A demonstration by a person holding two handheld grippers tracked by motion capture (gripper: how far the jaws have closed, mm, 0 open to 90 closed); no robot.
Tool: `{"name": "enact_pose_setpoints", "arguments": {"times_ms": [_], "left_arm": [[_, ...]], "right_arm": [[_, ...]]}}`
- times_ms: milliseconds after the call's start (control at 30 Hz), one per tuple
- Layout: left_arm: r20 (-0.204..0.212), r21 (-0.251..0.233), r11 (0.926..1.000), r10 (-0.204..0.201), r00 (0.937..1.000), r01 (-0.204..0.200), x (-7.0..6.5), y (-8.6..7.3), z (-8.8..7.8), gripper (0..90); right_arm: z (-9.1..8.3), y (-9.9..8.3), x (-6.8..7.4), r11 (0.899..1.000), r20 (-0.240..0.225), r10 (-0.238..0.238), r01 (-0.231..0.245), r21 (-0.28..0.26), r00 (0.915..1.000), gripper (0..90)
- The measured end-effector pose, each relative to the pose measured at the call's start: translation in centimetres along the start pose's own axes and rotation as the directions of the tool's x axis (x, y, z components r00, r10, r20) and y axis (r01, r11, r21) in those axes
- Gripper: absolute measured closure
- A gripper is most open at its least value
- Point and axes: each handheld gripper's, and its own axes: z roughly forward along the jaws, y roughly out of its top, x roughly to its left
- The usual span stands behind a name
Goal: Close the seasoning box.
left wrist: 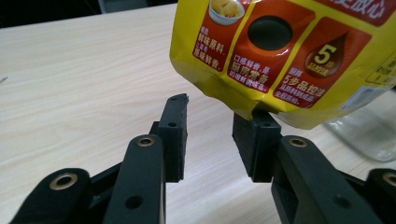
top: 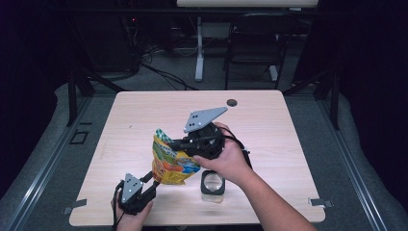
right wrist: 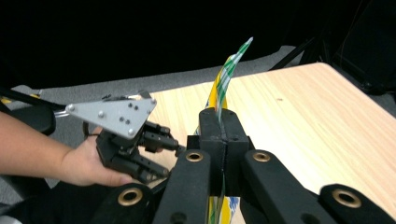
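Hanging upright above the bench [top: 144, 110], the yellow snack bag [top: 171, 161] is what we hold with our right tongs [right wrist: 224, 126]. These tongs are fully closed on the bag's upper edge, and in the right gripper view the thin green-and-white top of the bag stands up from between the two black jaws. The bag is over the near middle part of the bench, and its bottom is close to the wood; we cannot tell if it touches. Our left tongs [left wrist: 210, 126] are about half open just below the bag's lower left corner. In the left gripper view the bag's bottom edge lies on the tip of the right jaw, while the left jaw stands free, so nothing is gripped there. A clear glass jar [top: 213, 185] stands on the bench just beside the bag, under our right hand [top: 226, 161].
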Motion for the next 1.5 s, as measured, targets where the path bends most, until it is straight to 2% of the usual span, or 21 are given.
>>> {"name": "enact_pose_setpoints", "arguments": {"times_ms": [100,300,500,533,567,600,633,667,733,867,1200,1333,1500], "left_arm": [[-0.010,0.010,0.9999,-0.009,0.9999,0.009,0.3,-0.2,-0.1,67.1],[-0.031,0.017,0.9997,-0.019,0.9993,0.019,1.0,-0.4,-0.5,67.5],[-0.045,-0.003,0.9995,-0.030,0.9985,0.030,1.5,-0.4,-1.0,67.6],[-0.039,-0.018,0.9991,-0.040,0.9984,0.040,1.6,-0.4,-1.2,67.6],[-0.045,-0.003,0.9992,-0.039,0.9982,0.039,1.6,-0.3,-1.2,67.6],[-0.047,-0.011,0.9990,-0.045,0.9979,0.044,1.7,-0.3,-1.2,68.1],[-0.036,-0.021,0.9985,-0.051,0.9981,0.051,1.8,-0.3,-1.2,68.0],[-0.030,-0.034,0.9979,-0.057,0.9979,0.056,1.8,-0.3,-1.3,69.6],[-0.034,-0.027,0.9983,-0.054,0.9980,0.053,1.8,-0.2,-1.2,69.8],[-0.007,-0.017,0.9978,-0.064,0.9979,0.064,2.0,-0.4,-1.0,71.3],[0.019,-0.032,0.9975,-0.063,0.9978,0.063,2.0,-0.4,-1.1,73.9],[0.021,-0.022,0.9981,-0.057,0.9981,0.058,1.8,-0.6,-1.1,74.9],[0.034,0.023,0.9981,-0.059,0.9977,0.058,1.6,-1.2,-0.3,75.5]], "right_arm": [[0.3,-0.5,-0.2,1.000,-0.011,0.005,-0.005,0.002,0.9999,90.0],[0.8,-0.8,-0.3,0.999,-0.033,-0.016,0.017,0.030,0.9993,90.0],[0.9,-1.0,-0.2,0.998,-0.050,-0.034,0.036,0.043,0.9981,90.0],[1.0,-1.0,-0.2,0.998,-0.049,-0.041,0.043,0.053,0.9980,90.0],[1.0,-1.0,-0.2,0.998,-0.049,-0.041,0.043,0.053,0.9980,90.0],[1.1,-1.0,-0.1,0.997,-0.044,-0.047,0.050,0.055,0.9979,90.0],[1.1,-1.0,-0.1,0.997,-0.050,-0.047,0.049,0.053,0.9976,90.0],[1.0,-1.1,-0.1,1.000,-0.085,-0.015,0.017,0.012,0.9962,90.0],[1.0,-1.1,-0.1,1.000,-0.090,-0.012,0.012,0.009,0.9958,90.0],[1.2,-1.2,0.2,0.998,-0.039,-0.050,0.051,0.026,0.9980,90.0],[0.6,-1.6,0.1,0.999,-0.040,-0.051,0.051,0.004,0.9979,90.0],[0.5,-2.2,0.0,0.999,-0.042,-0.049,0.050,0.005,0.9979,90.0],[0.9,-3.1,-0.2,0.999,-0.045,-0.031,0.032,0.010,0.9985,90.0]]}}
